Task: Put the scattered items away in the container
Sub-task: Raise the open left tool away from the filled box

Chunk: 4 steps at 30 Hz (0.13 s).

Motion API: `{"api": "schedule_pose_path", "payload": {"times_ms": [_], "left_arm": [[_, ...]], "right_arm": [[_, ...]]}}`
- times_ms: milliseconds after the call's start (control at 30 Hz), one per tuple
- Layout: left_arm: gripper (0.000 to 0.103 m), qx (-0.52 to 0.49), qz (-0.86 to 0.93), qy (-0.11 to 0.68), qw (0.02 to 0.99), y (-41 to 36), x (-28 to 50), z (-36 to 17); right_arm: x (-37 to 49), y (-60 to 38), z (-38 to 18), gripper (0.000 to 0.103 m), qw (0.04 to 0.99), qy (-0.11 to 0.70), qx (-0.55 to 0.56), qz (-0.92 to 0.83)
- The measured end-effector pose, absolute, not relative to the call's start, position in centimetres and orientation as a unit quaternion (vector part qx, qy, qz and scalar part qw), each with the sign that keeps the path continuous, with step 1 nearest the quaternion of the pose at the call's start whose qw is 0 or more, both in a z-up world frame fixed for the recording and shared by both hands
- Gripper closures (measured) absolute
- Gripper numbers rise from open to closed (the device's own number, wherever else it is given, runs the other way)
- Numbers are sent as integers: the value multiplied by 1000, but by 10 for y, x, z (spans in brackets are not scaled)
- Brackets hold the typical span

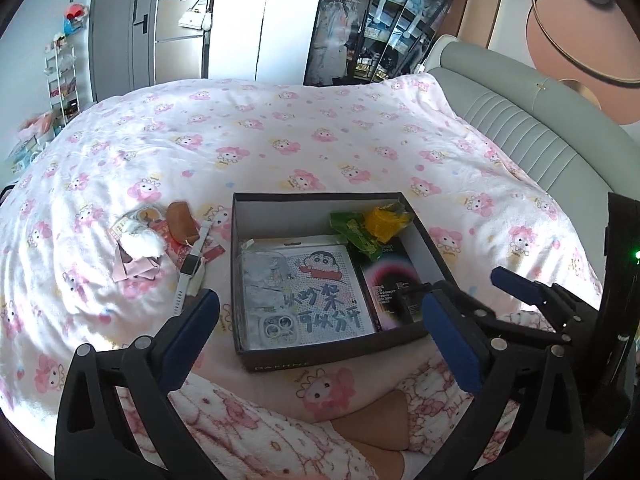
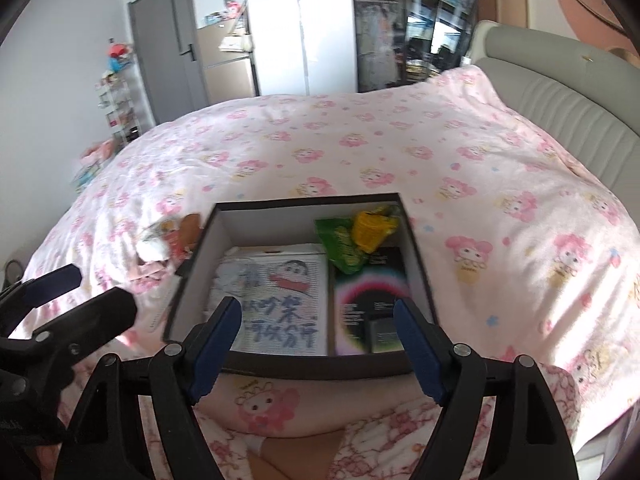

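Note:
A dark open box [image 1: 320,356] sits on the pink patterned bedcover [image 1: 280,140]. It holds a cartoon-printed pack [image 1: 320,280], a clear phone case [image 1: 264,284], a black packet [image 1: 394,280], a green wrapper [image 1: 356,234] and a yellow item [image 1: 386,220]. Left of the box lie a white watch [image 1: 190,268], a brown pouch [image 1: 182,224], a white fluffy item [image 1: 142,242] and a pink cloth [image 1: 132,270]. My left gripper [image 1: 320,300] is open over the box's near edge and holds nothing. My right gripper [image 2: 318,306] hangs open and empty before the box [image 2: 312,368].
A grey padded headboard [image 1: 520,120] borders the bed on the right. A person's legs in pink pyjamas [image 1: 240,420] lie just below the box. A white shelf rack [image 1: 62,80] and wardrobes stand beyond the bed's far side.

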State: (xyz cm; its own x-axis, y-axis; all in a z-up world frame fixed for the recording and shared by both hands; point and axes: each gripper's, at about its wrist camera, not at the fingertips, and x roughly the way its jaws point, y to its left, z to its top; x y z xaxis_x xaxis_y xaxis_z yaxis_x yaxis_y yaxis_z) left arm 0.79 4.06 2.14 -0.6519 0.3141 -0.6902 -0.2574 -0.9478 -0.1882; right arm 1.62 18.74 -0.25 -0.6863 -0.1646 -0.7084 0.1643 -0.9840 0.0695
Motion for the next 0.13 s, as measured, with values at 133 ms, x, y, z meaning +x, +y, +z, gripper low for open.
{"api": "schedule_pose_path", "payload": {"times_ms": [133], "left_arm": [[1,-384,906,-41,172,47,6,16]], "right_arm": [[16,199,-5,26,78,-5,391,-917]]}}
